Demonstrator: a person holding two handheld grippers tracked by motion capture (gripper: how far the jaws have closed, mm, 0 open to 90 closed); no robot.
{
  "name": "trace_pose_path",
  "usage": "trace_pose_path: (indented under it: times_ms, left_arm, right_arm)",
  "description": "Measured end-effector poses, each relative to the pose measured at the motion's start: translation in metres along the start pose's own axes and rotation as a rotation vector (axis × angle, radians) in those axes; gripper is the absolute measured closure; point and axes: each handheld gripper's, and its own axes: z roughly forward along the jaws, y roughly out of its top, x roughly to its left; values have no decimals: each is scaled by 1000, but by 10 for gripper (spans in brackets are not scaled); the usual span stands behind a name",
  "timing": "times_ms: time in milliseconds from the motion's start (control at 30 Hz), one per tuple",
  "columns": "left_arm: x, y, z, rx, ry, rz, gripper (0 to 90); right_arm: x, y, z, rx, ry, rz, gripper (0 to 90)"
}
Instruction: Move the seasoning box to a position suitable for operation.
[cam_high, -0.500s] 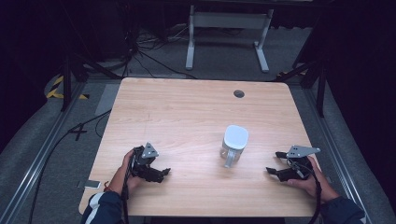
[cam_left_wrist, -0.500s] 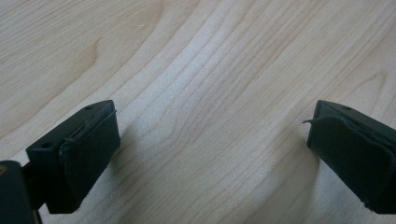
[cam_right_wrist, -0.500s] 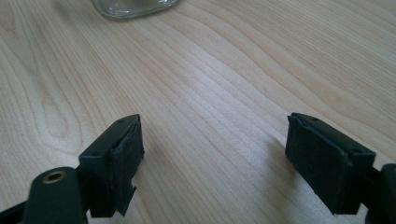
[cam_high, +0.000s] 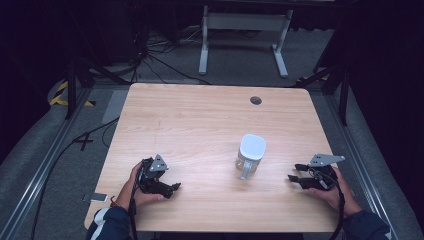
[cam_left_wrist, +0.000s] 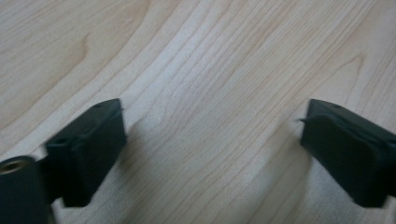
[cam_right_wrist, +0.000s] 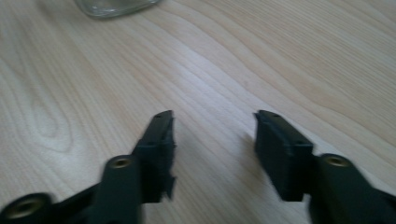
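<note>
a light wooden table with rounded corners (cam_high: 200, 125) is seen from above, with a person's two hands coming in from its near edge. at the left, the left hand (cam_high: 134, 187) holds the left gripper (cam_high: 172, 188), a black two-jaw tool with a grey three-cornered plate on top, resting low on the near left part of the table and pointing toward the middle. in the left gripper view its two black jaws stand wide apart over bare wood grain, released, with nothing between them. right of the table's centre stands a clear glass jar with a white lid (cam_high: 250, 155), upright, with a handle on its near side, well apart from both tools. a small dark round hole (cam_high: 256, 100) sits near the far edge. at the right, the right hand (cam_high: 334, 192) holds the right gripper (cam_high: 292, 172), pointing left toward the jar. in the right gripper view its jaws are parted and empty over the wood, and the jar's glass base (cam_right_wrist: 114, 7) shows at the top edge, ahead of them.
</note>
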Motion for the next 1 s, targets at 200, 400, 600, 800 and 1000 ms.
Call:
trace_pose_path:
  times_ms: [200,400,600,800,1000]
  left_arm:
    - [-8,18,-7,-87,21,20,498]
    - [-23,50,-10,-156,-28,92,741]
    - [-46,92,-6,-239,-112,162,875]
    - [-73,143,3,-313,-206,259,900]
    - [-91,174,21,-305,-227,310,900]
  right_arm:
    - [-4,1,-7,-40,17,-11,801]
    - [0,3,-11,-56,22,-48,894]
    - [0,3,-10,-47,27,-51,895]
    - [0,3,-10,-42,31,-56,894]
    - [0,3,-12,-50,35,-67,895]
